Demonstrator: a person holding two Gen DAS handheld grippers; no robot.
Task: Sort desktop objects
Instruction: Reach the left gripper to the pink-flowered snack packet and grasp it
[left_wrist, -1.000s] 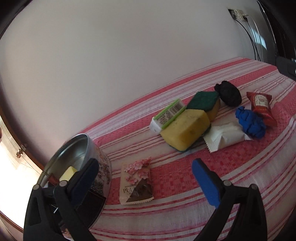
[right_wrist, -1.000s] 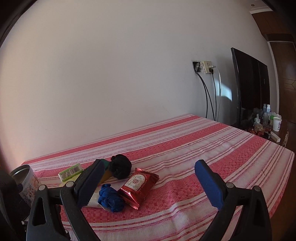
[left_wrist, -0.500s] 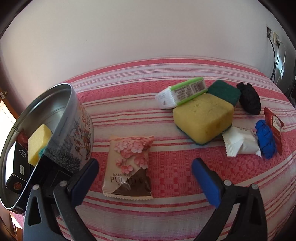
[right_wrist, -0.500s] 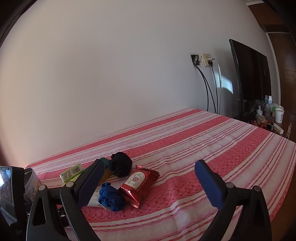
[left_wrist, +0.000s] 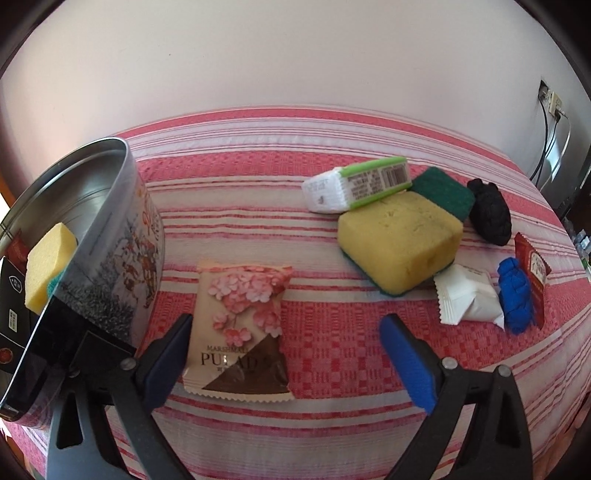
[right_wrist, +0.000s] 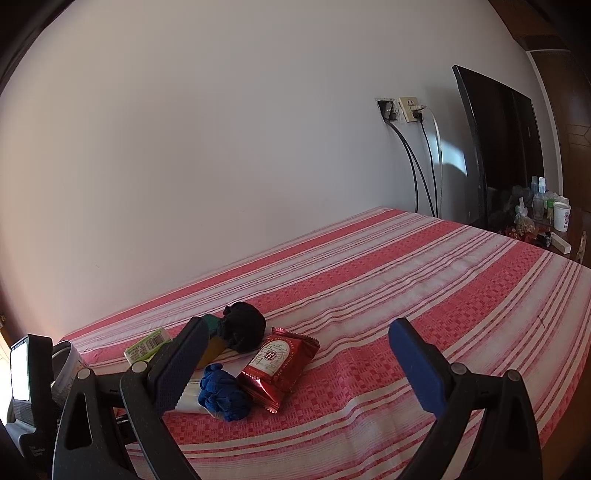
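One readable label: "MARSHMALLOW PULADA"-like print on the pink flower snack packet (left_wrist: 240, 325), flat on the striped tabletop (left_wrist: 332, 354) beside the tin (left_wrist: 122, 236). Left hand-held gripper (left_wrist: 291, 354) jaws wide, just been closing slightly, packet between, untouched. Right hand-held gripper (right_wrist: 295, 365) wide apart, empty, near the red packet (right_wrist: 277, 365).
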